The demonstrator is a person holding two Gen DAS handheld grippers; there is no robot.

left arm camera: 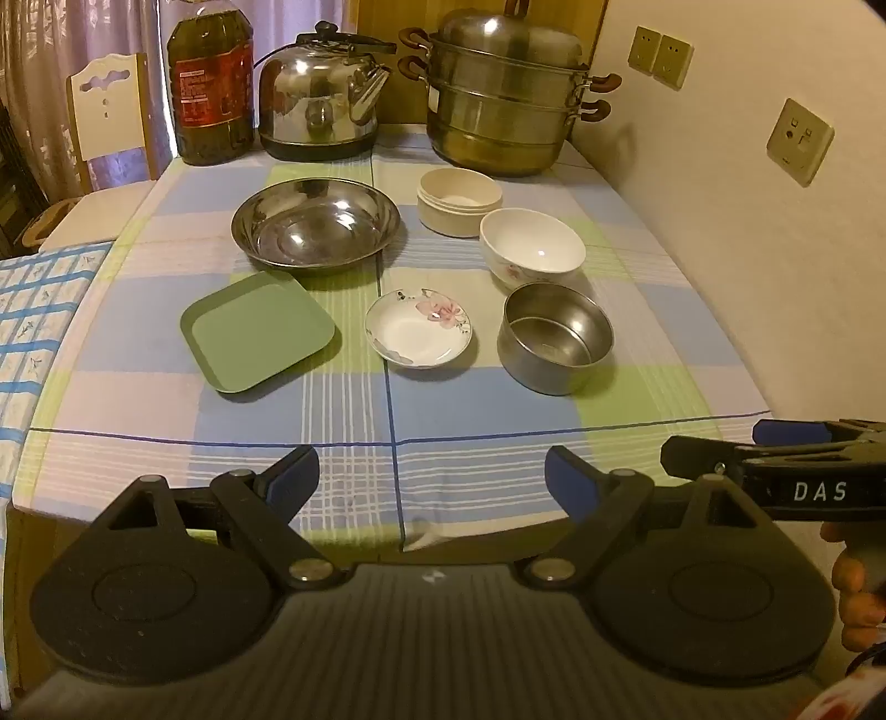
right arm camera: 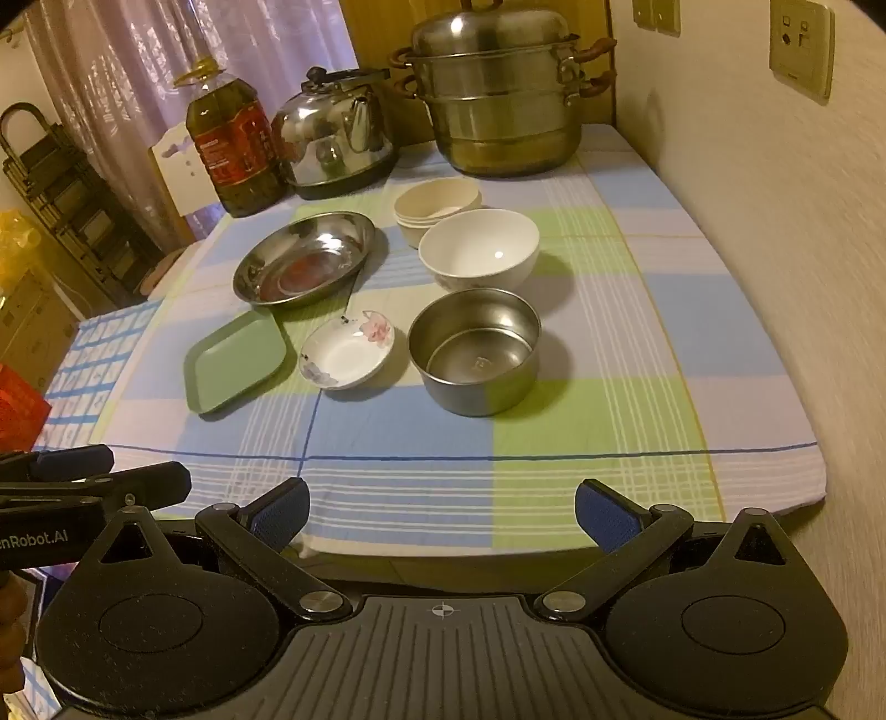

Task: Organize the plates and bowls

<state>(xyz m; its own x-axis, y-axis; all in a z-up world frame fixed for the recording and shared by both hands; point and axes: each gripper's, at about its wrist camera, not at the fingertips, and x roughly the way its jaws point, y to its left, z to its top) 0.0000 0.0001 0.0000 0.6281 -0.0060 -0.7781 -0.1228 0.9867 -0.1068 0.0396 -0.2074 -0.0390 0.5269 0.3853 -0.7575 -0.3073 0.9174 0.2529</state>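
The desk [right arm camera: 692, 332] has a checked cloth [left arm camera: 476, 421] on it, with blue, green and pale purple squares. A cream wall [right arm camera: 775, 221] runs along the right side, and it has wall sockets [left arm camera: 799, 141] on it. At the far end of the desk stand a big metal steamer pot [left arm camera: 506, 94], a shiny kettle [left arm camera: 321, 99] and a large bottle of oil [left arm camera: 210, 83]. Behind them hang pale purple curtains [right arm camera: 166, 50]. A white chair [left arm camera: 108, 111] stands at the far left corner. Dark folded chairs [right arm camera: 61, 188] lean on the left. The light is warm and yellow.
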